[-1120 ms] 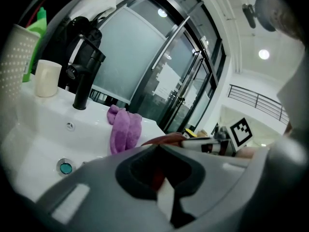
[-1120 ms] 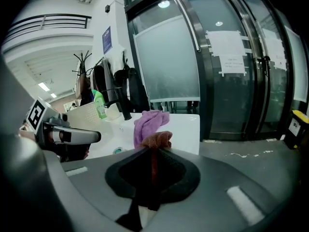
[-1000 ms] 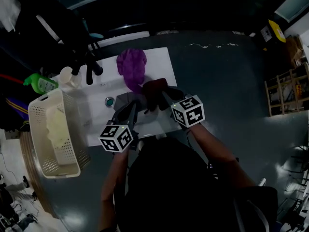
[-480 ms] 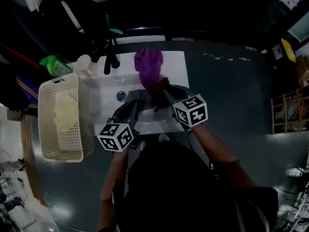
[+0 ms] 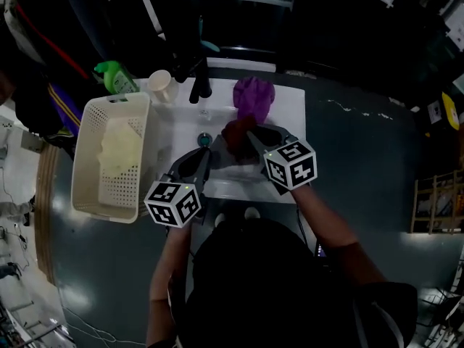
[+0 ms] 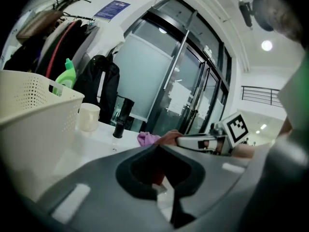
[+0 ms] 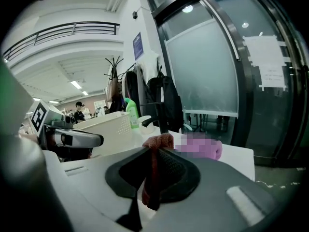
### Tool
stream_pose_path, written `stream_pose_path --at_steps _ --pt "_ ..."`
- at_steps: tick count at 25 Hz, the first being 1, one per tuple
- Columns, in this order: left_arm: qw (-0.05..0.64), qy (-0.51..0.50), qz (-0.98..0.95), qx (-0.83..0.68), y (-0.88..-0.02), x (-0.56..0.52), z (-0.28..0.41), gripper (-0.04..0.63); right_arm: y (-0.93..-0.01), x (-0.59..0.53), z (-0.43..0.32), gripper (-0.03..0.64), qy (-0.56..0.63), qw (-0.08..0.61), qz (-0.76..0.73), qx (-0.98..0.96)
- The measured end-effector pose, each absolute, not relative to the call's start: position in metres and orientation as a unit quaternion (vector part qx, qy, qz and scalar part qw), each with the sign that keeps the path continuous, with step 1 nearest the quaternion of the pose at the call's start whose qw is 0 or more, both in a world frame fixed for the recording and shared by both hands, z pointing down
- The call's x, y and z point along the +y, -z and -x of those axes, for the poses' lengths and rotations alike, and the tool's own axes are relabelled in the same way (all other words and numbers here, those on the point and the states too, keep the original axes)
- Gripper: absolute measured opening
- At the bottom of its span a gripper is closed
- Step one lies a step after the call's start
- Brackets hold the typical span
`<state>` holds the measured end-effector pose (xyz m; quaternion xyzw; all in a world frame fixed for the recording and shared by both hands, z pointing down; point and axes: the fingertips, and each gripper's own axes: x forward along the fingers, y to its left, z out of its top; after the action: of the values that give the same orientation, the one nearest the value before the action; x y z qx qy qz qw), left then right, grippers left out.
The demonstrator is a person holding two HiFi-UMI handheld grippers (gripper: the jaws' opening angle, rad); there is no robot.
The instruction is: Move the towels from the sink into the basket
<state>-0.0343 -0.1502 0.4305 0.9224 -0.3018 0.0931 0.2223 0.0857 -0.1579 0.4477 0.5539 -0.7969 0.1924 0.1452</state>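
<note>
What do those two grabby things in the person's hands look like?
The left hand-held gripper and right hand-held gripper have long grey jaws. Each carries a white cube with black square markers. The person wears a dark top.

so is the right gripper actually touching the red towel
Touching. In the right gripper view, the right gripper has its jaws closed on the red towel, a fold pinched between them.
</note>
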Motion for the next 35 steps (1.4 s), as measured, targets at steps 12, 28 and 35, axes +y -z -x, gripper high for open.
stream_pose_path --at_steps 12,28,35 --pt "0.193 -0.060 -0.910 -0.362 -0.384 -0.153 0.092 0.009 -0.402 -0.184 -0.005 0.043 -0.158 0.140 -0.464 -0.860" --pt "0.160 -0.032 -0.865 -0.475 -0.340 -0.157 0.201 0.009 -0.329 -0.210 0.095 0.043 -0.098 0.119 -0.358 -0.921" --pt "0.157 -0.032 -0.856 -0.492 -0.335 -0.160 0.233 0.009 -0.303 -0.223 0.139 0.043 -0.088 0.097 -0.330 -0.935"
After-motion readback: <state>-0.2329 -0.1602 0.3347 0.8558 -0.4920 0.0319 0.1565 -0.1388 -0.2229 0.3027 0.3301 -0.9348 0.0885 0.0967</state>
